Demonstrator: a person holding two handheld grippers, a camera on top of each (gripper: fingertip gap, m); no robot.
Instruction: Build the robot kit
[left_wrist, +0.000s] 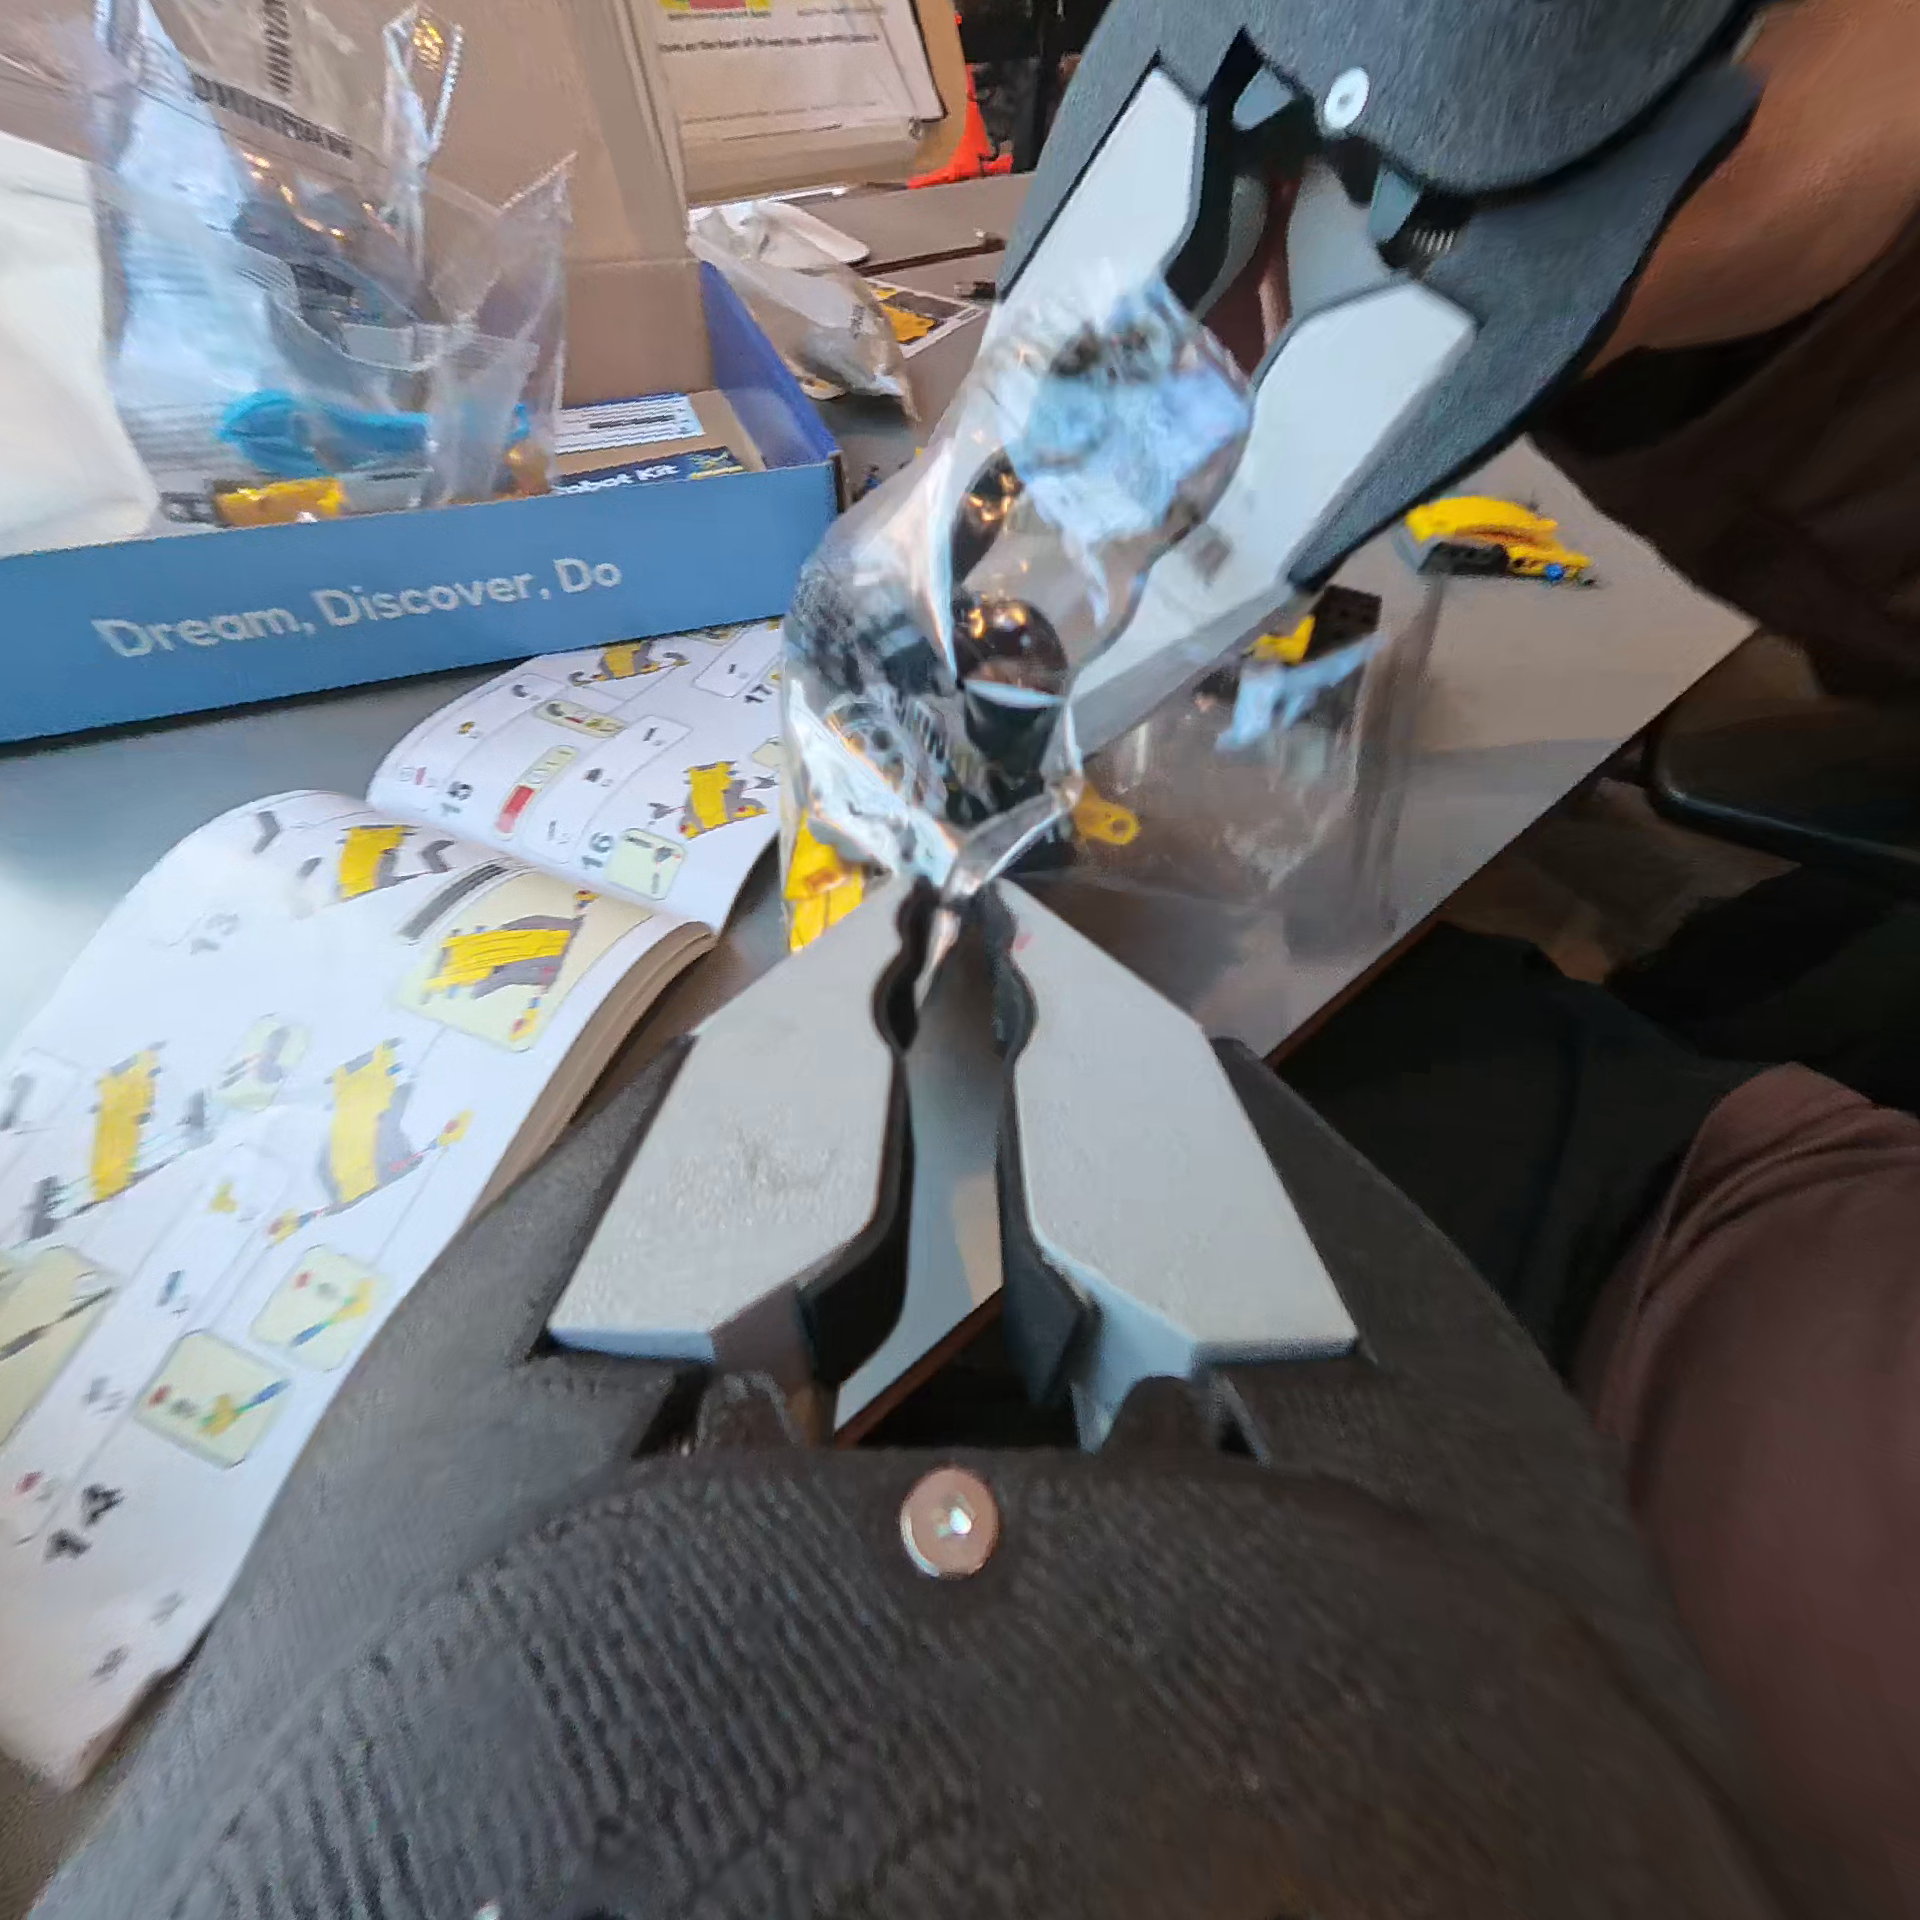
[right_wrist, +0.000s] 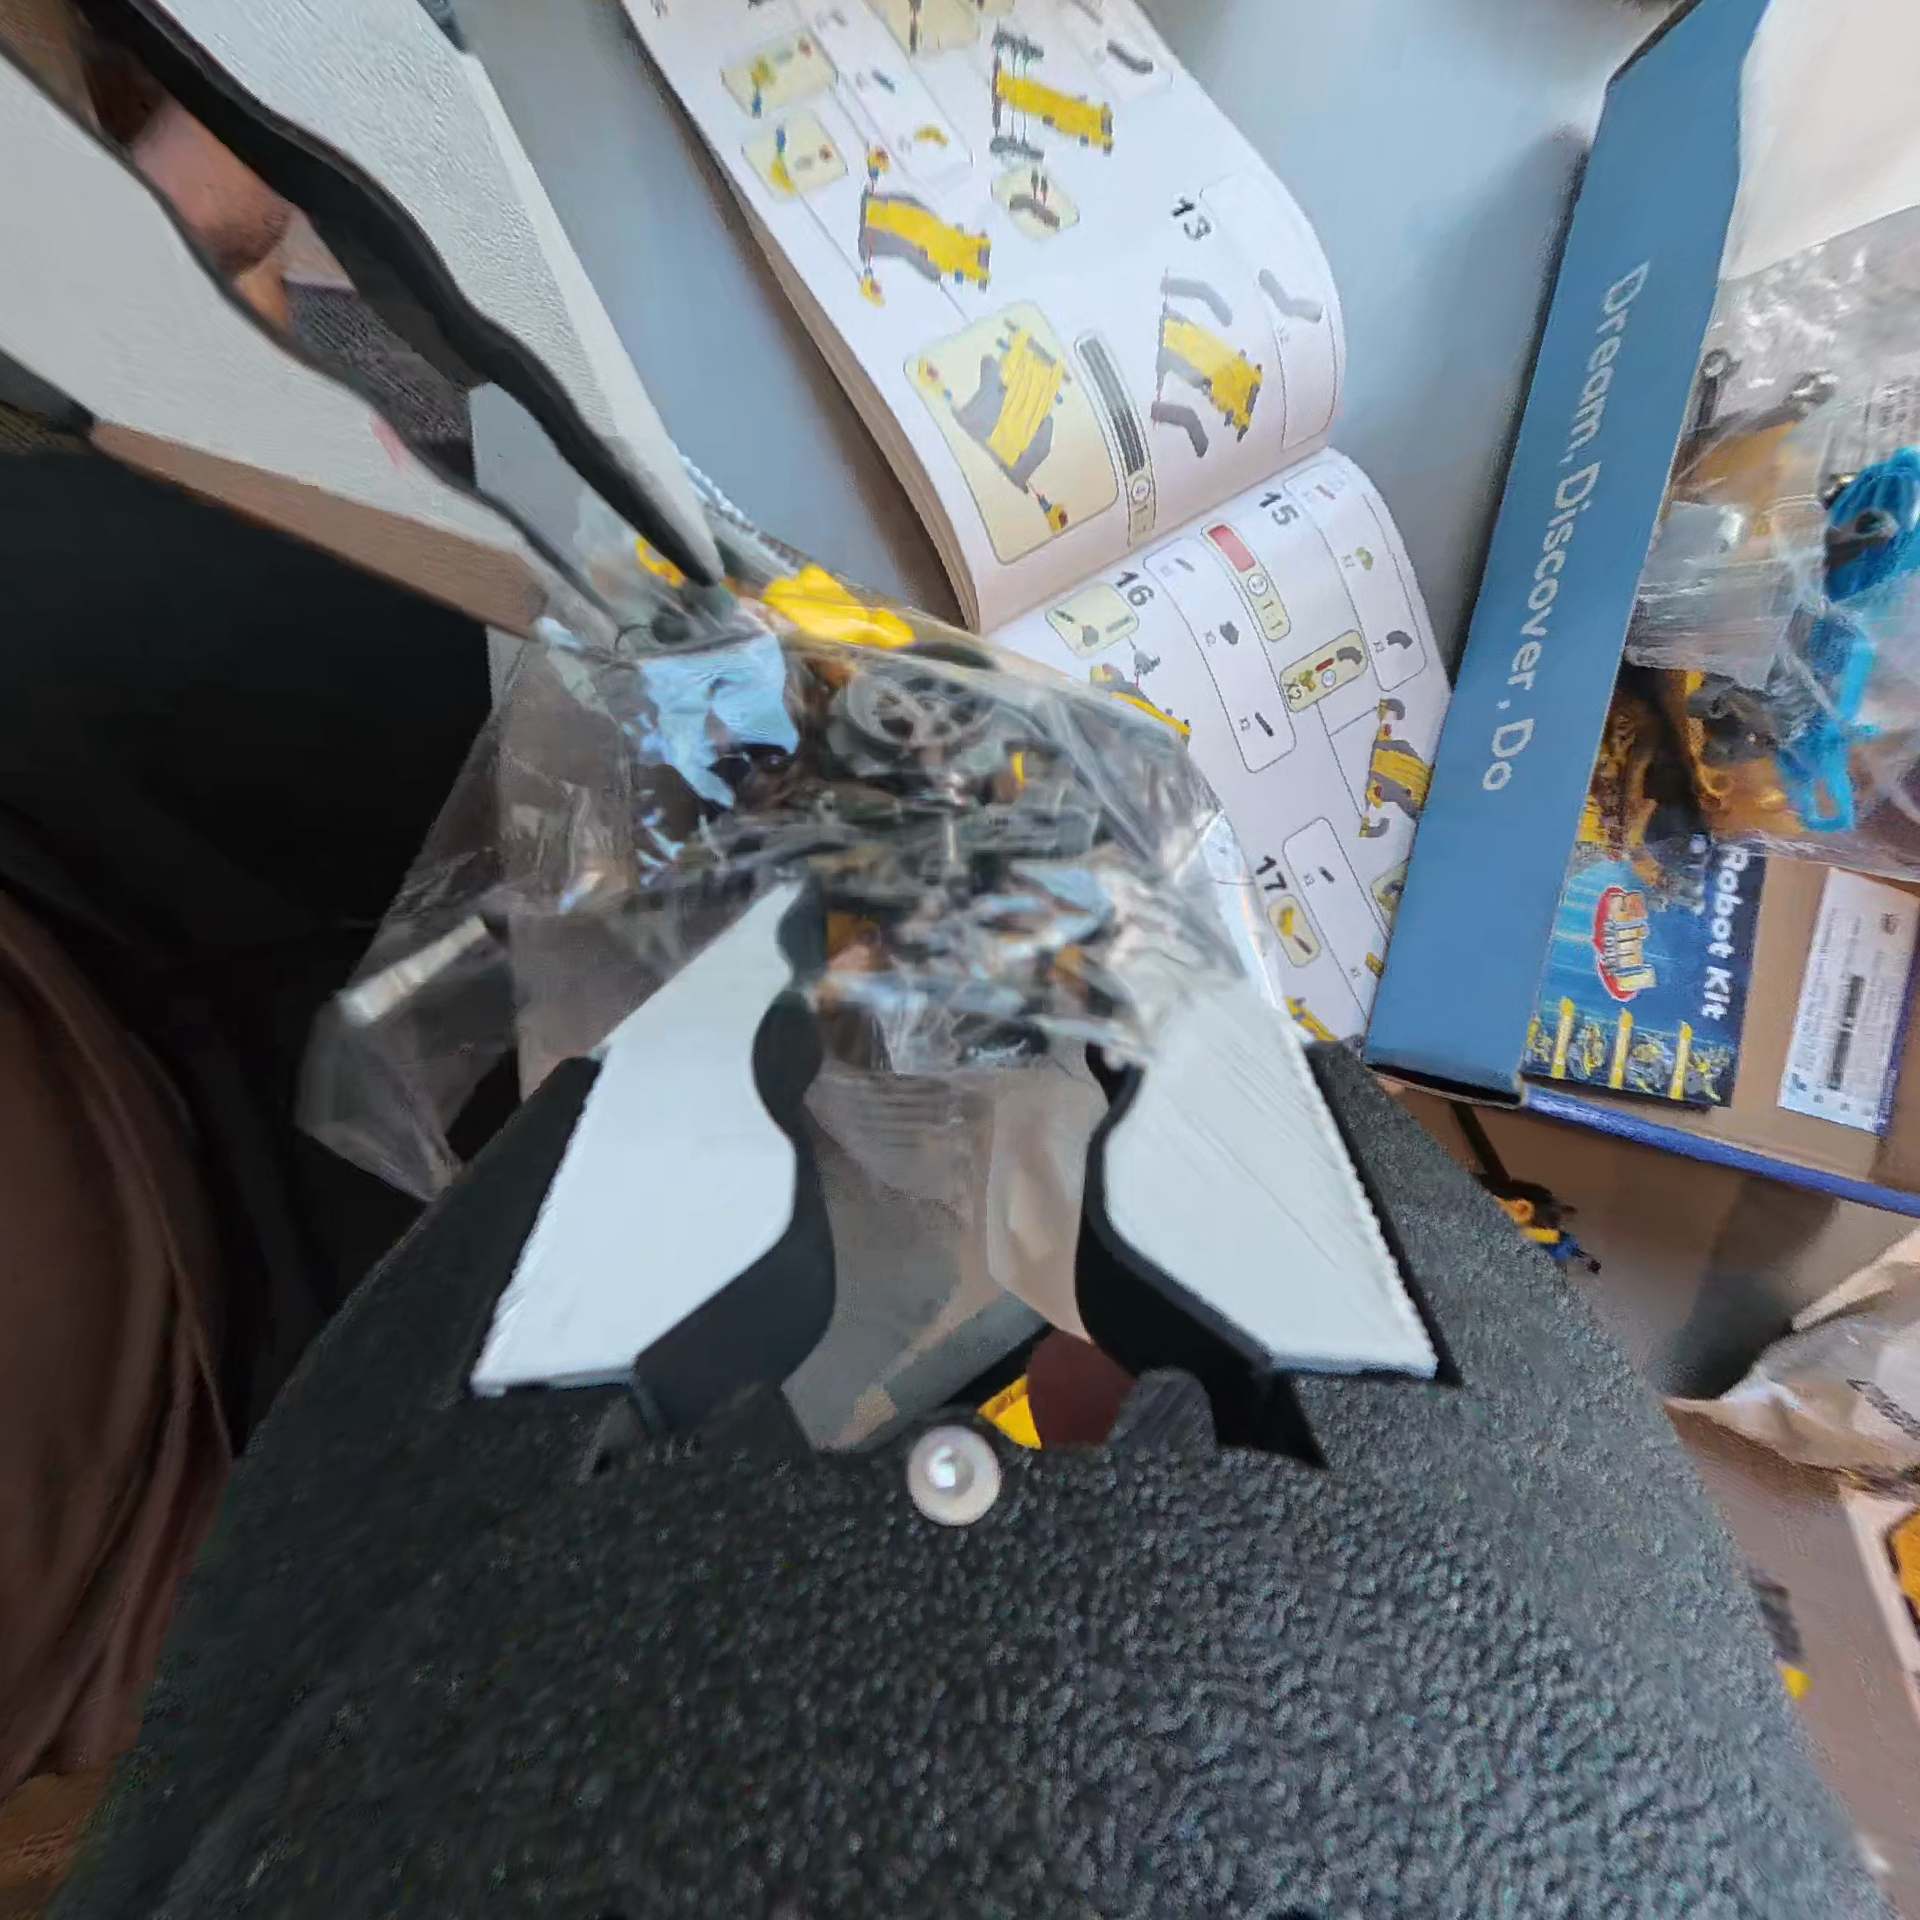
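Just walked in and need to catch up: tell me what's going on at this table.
A person holds a two-finger tool in each hand, and both grip one clear plastic bag of small dark and yellow parts above the grey table. The left tool pinches a corner of the bag; the right tool clamps the other end. An open instruction booklet lies beside a blue box holding more bagged parts.

A grey table (left_wrist: 1538, 665) with a brown edge is seen, lit brightly enough that glare is thrown across its top. Beyond the table's far corner a dark chair seat (left_wrist: 1797, 769) is set over a mottled floor (left_wrist: 1538, 904). Farther back, a second grey surface (left_wrist: 914, 208) is made out, blurred.
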